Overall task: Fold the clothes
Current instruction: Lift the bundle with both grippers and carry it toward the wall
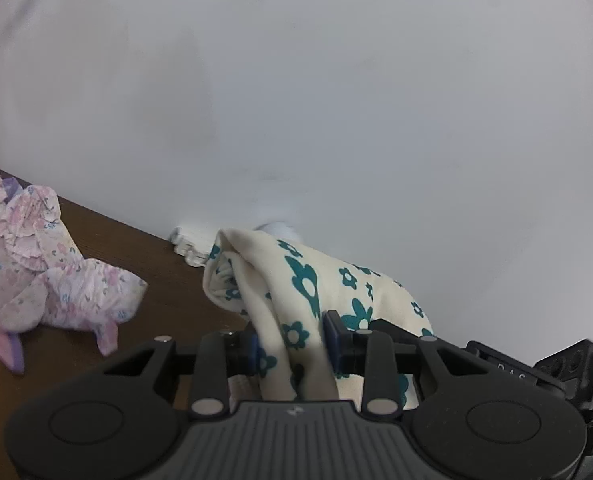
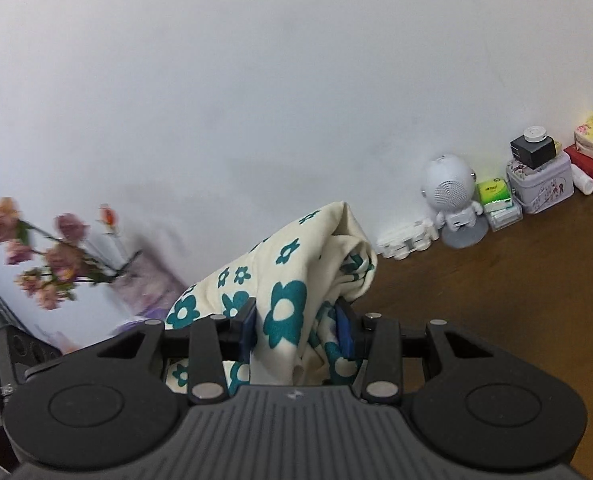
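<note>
A cream garment printed with teal flowers [image 1: 296, 280] is pinched in both grippers, lifted in front of a plain white wall [image 1: 336, 80]. In the left wrist view, the left gripper [image 1: 292, 346] has its blue-padded jaws clenched on a bunched fold of the cloth at lower centre of the frame; the fabric rises from between the jaws toward a rounded, rolled hem at frame centre, then trails off to the lower right. In the right wrist view, the right gripper [image 2: 296, 330] likewise grips a gathered thickness of the same garment [image 2: 292, 280], which peaks above the jaws at centre and drapes down to the lower left. The cloth looks soft and matte, like a knit, and hangs in loose, thick folds; its long axis cannot be told from these crumpled views. The dark wood tabletop [image 1: 144, 256] runs diagonally at lower left of the left view, carrying a crumpled pink floral garment with ruffles [image 1: 44, 272]. In the right view the tabletop [image 2: 496, 300] fills the lower right, with a small white robot-shaped figure [image 2: 454, 204], a decorated tin [image 2: 540, 186] and small boxes ranged against the wall, and blurred pink flowers [image 2: 44, 252] at left.
</note>
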Demonstrator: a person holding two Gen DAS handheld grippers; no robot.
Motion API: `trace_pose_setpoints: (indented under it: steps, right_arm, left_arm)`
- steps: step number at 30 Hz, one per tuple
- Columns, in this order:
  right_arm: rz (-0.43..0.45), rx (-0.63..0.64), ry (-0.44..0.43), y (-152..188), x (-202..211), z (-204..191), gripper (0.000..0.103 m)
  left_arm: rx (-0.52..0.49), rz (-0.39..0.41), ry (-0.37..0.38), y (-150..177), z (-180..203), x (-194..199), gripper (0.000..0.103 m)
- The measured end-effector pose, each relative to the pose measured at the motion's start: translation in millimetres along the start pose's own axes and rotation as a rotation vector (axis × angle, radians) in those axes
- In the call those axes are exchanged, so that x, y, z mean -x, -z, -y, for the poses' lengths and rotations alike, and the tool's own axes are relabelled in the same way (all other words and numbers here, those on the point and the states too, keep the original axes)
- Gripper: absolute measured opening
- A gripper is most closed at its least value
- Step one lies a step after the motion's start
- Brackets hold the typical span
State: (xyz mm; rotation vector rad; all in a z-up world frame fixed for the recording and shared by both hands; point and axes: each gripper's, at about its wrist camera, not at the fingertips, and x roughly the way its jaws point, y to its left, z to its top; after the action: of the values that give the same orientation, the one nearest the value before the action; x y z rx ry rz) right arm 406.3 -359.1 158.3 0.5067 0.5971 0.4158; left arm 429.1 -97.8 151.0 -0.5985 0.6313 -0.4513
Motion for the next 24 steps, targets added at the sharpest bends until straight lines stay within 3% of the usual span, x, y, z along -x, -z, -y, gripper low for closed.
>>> trace_pose_setpoints:
  steps: [11, 19, 24]
  right_arm:
    - [-0.081, -0.067, 0.065, -7.8, -121.8, 99.5, 0.039]
    - [-0.118, -0.113, 0.051, 18.5, -171.3, 139.5, 0.039]
    - [-0.108, -0.131, 0.018, 28.1, -180.9, 149.3, 0.04]
  left_arm:
    - [0.067, -0.076, -0.074, -2.9, -71.8, -120.4, 0.03]
    - [0.069, -0.106, -0.131, 9.0, -109.5, -151.2, 0.03]
    - [0.09, -0.094, -0.103, 8.1, -124.5, -147.8, 0.032]
